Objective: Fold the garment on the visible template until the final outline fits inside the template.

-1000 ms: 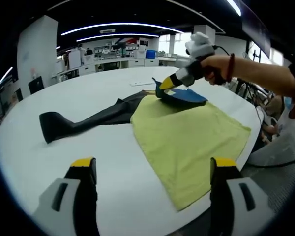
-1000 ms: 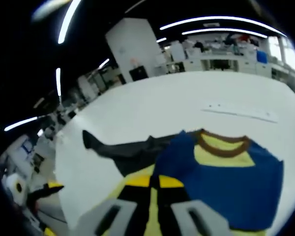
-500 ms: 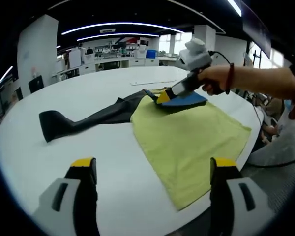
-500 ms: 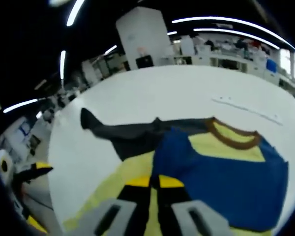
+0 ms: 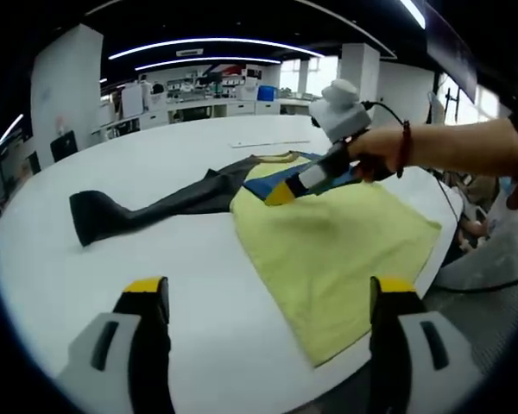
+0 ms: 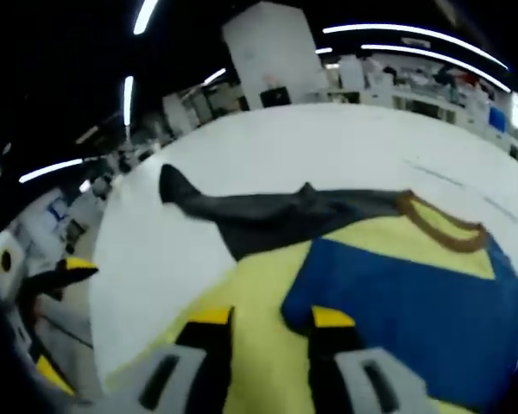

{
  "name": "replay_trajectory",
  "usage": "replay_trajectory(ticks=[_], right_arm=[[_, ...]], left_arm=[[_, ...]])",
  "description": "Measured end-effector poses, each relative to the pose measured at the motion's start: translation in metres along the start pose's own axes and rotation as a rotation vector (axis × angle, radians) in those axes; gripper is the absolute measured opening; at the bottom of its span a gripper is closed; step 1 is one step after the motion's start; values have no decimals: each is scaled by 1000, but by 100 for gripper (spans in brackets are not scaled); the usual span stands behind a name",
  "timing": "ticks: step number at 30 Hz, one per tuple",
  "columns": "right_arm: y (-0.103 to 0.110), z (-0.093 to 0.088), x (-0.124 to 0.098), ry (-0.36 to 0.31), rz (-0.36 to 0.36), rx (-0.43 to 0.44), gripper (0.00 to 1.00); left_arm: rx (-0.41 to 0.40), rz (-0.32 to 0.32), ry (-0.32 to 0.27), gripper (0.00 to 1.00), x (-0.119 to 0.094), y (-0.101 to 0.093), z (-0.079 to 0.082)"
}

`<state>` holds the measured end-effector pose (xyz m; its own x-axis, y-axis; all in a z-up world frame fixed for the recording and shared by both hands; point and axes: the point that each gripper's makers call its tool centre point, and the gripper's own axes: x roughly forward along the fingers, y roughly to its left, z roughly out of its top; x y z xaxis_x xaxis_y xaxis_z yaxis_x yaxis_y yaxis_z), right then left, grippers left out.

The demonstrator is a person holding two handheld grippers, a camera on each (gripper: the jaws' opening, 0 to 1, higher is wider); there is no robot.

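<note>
We hold our left gripper low over the white surface, its two yellow-tipped jaws spread wide with nothing between them. Ahead of it the yellow-green template cloth lies flat near the surface's edge. The garment, blue with a yellow panel and a brown collar, sits on the far part of the template, and its dark sleeve trails off the cloth across the bare surface. Our right gripper, held in a hand, hangs just above the garment's near blue edge. In the right gripper view its jaws stand slightly parted over the template, beside the corner of the blue fabric, gripping nothing.
</note>
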<state>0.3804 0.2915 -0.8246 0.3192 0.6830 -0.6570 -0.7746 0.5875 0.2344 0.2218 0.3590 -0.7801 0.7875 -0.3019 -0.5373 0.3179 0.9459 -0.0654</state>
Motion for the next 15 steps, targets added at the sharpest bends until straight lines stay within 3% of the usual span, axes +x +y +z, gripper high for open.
replay_trajectory(ticks=[6,15], right_arm=[[-10,11,-7,-42,-14,-16,64],[-31,14,-31,-70,-37,-9,93]], left_arm=[[-3,9,-10,97,0,0,3],[0,17,-12,99,-1,0,5]])
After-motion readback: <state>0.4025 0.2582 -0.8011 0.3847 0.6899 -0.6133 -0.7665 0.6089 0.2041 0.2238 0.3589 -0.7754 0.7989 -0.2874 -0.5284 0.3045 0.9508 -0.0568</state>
